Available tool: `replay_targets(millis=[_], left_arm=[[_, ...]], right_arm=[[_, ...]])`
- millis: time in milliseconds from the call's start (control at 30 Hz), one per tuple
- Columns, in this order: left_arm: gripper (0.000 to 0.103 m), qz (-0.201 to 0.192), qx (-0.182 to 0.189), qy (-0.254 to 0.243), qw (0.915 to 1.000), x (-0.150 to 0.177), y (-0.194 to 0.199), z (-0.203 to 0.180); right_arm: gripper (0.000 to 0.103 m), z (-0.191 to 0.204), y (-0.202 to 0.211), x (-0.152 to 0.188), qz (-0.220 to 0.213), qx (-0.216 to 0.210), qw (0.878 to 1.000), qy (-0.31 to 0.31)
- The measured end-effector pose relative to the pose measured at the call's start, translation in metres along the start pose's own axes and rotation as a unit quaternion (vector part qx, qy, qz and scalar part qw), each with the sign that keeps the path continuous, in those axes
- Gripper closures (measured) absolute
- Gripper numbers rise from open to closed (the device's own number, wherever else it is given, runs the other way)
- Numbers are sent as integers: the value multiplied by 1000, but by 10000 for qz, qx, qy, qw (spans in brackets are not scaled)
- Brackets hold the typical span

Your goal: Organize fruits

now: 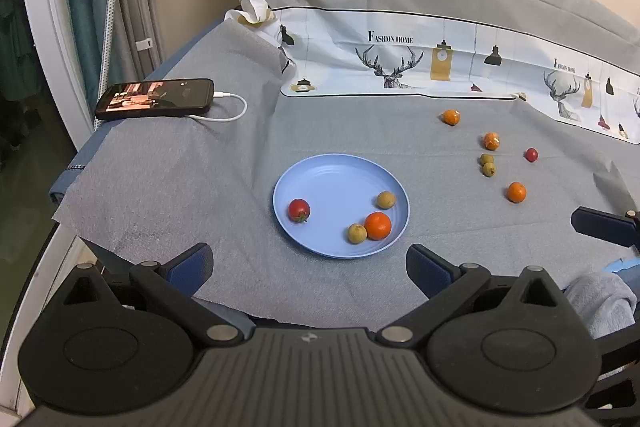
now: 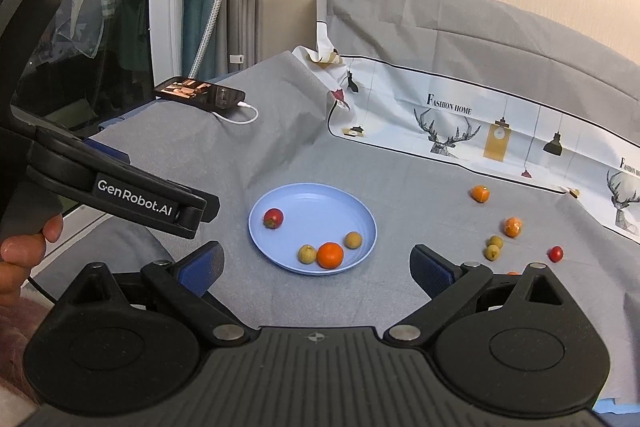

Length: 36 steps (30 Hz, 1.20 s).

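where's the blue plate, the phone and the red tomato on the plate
blue plate (image 1: 340, 179), left wrist view, bare centre of the dish
phone (image 1: 156, 98), left wrist view, middle of its lit screen
red tomato (image 2: 273, 217), right wrist view, middle of its skin

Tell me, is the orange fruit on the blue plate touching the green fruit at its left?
Touching. In the left wrist view the orange fruit meets the green fruit with no plate showing between.

Indoor light, moderately bright, warm and even; source out of view. Soft faint shadows under fruit on the blue plate (image 1: 316, 183). Phone (image 1: 156, 98) screen glows, mild reflection. Strong fisheye bowing toward edges; dark vignette in the corners. Centre sharp; upper left of both frames dim, slightly soft.
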<state>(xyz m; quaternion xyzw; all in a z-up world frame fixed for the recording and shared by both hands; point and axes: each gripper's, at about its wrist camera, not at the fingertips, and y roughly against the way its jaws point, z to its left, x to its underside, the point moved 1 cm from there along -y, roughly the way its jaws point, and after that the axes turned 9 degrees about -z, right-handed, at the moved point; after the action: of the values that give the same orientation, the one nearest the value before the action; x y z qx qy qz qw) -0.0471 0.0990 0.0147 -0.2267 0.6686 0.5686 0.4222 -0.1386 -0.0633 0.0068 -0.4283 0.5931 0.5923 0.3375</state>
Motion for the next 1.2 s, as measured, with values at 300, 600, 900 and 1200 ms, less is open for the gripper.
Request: replay_targets(millis=[300,600,900,1200], left_arm=[[0,58,-6,-16,10000,1,-6,1],[0,156,-6,-63,9999,2,-14,0],[0,227,-36,-137,9996,2,-21,-3],[0,328,-71,-136,9993,-1,-31,-5]], right_arm=[[4,-1,-5,1,93,-30,9999,-29],[4,-5,-13,3,205,-61,9997,-118],[4,-7,-20,6,289,-94,9993,-195],[4,-16,-30,11,400,-76,9986,-342]])
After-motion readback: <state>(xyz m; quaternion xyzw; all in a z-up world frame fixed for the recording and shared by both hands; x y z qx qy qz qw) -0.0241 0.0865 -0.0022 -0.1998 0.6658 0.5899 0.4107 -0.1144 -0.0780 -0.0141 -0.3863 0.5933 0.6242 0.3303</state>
